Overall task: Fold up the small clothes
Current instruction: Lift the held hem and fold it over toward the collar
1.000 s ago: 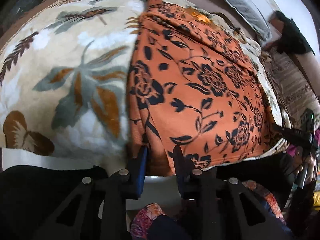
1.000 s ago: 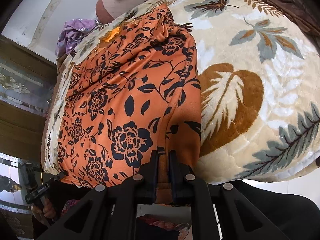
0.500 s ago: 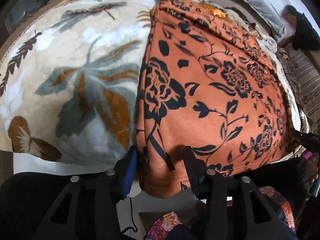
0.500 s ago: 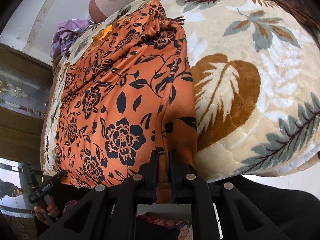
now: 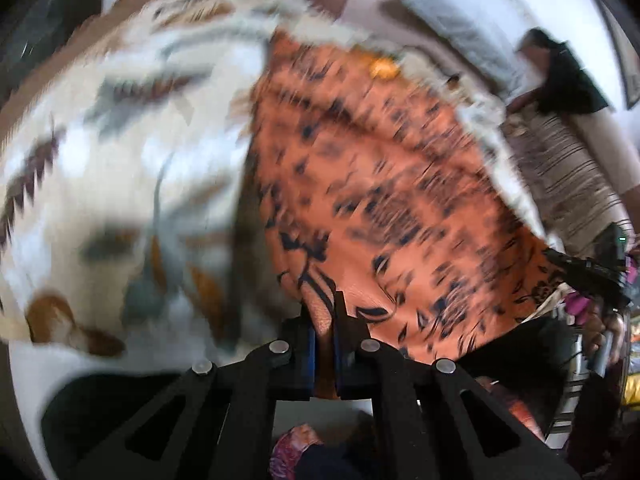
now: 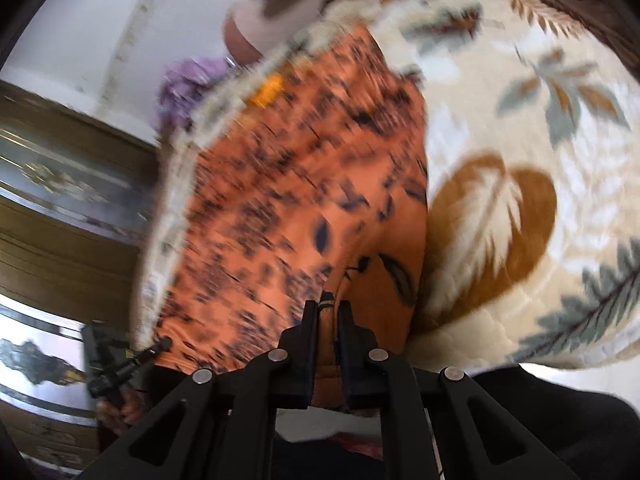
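Left tongs: left gripper (image 5: 324,312) clenched on near hem of the orange cloth garment with black flower print (image 5: 384,184), bottom centre of left wrist view; fabric pinched between the blue pads.
Right tongs: right gripper (image 6: 329,312) clamped on the same hem (image 6: 304,200), bottom centre of right wrist view.
Cross-view: each tool shows in the other's frame, lower right edge of left view (image 5: 592,270), lower left of right view (image 6: 116,364).
Garment: spread across frame centre on the cream plush blanket with brown and grey-green leaf print (image 5: 120,152); near edge raised in both tongs. Both views motion-blurred.
Surface: blanket (image 6: 520,184) covers the bed, dark brown border at upper right of right view.
Room: purple crumpled cloth (image 6: 188,80) beyond garment's far end; white wall (image 6: 100,24) upper left; brown wooden cabinet with patterned glass (image 6: 60,184) at left; striped beige-brown fabric (image 5: 560,164) at right of left view; black cloth lump (image 5: 568,76) upper right.
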Available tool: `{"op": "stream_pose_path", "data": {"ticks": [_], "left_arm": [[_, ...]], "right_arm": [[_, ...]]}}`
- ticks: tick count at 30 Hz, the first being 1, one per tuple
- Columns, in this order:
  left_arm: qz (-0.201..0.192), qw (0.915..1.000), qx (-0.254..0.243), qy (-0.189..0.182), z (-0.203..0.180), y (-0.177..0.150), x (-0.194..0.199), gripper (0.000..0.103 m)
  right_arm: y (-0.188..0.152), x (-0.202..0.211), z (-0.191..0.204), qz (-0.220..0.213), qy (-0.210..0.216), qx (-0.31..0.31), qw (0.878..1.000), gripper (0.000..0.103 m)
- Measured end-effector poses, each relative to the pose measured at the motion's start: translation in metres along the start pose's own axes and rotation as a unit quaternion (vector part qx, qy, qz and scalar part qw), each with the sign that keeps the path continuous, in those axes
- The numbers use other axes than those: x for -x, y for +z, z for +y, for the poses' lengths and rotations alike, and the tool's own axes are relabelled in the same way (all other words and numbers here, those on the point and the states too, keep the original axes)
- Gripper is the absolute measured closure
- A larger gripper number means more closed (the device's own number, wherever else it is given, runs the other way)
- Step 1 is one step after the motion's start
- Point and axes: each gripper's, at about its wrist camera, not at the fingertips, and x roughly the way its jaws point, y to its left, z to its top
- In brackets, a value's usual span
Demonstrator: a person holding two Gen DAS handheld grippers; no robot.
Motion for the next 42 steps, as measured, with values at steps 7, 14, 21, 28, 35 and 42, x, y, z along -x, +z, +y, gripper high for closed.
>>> {"op": "stream_pose_path", "data": {"ticks": [7, 14, 21, 28, 35, 42], "left_arm": [[-0.066, 0.9966, -0.031, -0.039, -0.011, 0.105, 0.038, 0.097], [-0.062, 0.9978, -0.022, 0.005, -0.001, 0.231, -0.016, 0.097], [-0.035, 0.9993, -0.003, 0.017, 0.011, 0.258, -0.075, 0.097], [-0.061, 0.998, -0.009, 0.013, 0.008, 0.236, -0.044, 0.097], [-0.082, 0.9962, -0.028, 0.013, -0.015, 0.209, -0.002, 0.097], [-0.101, 0.9942, -0.038, 0.007, -0.03, 0.183, 0.026, 0.097]], "right_arm": [[0.073, 0.029, 0.024, -0.071, 0.038, 0.002, 0.997, 0.093], [0.197, 0.005, 0.012, -0.135, 0.018, -0.037, 0.99, 0.094], [0.214, -0.063, 0.003, -0.038, 0.025, -0.027, 0.999, 0.09], [0.081, -0.074, -0.003, 0.041, 0.003, -0.057, 0.998, 0.06], [0.02, -0.077, 0.017, 0.053, -0.013, -0.101, 0.993, 0.023], [0.008, -0.129, 0.032, 0.106, -0.08, -0.101, 0.986, 0.026]]}}
